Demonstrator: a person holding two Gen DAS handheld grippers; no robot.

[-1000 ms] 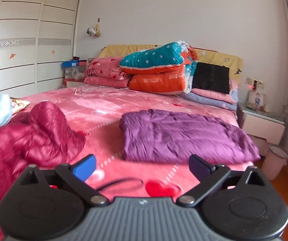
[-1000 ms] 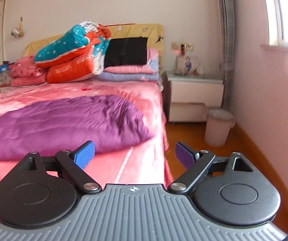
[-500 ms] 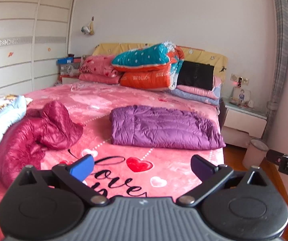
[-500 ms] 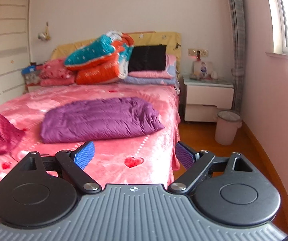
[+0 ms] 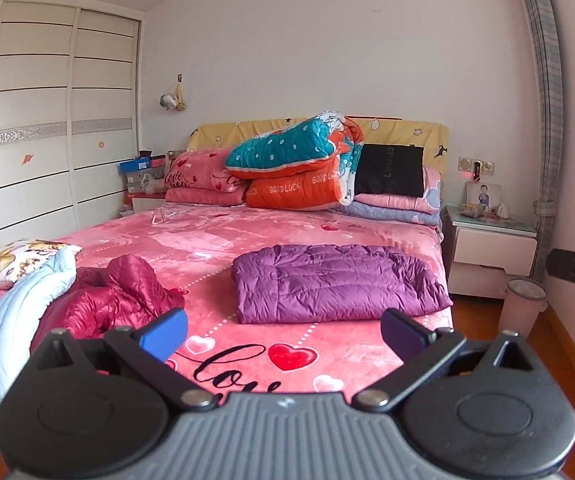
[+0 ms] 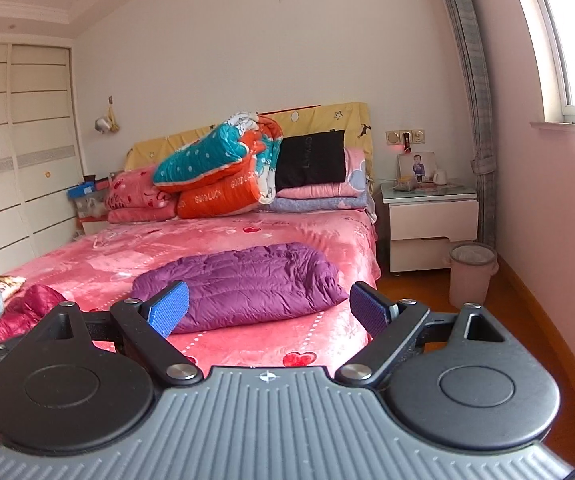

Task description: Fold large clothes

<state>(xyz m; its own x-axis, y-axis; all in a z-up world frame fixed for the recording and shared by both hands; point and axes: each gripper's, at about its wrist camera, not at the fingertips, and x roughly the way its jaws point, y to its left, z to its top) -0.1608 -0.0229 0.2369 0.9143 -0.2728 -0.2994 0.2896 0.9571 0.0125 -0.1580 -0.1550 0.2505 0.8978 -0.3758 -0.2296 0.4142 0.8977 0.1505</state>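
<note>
Both views have pulled back from the bed (image 5: 247,240), where the purple jacket (image 5: 339,288) lies folded near its right edge, apparently finished, the crumpled red jacket (image 5: 123,300) likely next; left gripper (image 5: 283,336) and right gripper (image 6: 269,312) spread, empty.

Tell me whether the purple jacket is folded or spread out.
Folded. The purple jacket lies on the bed as a compact rectangular bundle with doubled layers at its left edge; no sleeves stick out.
</note>
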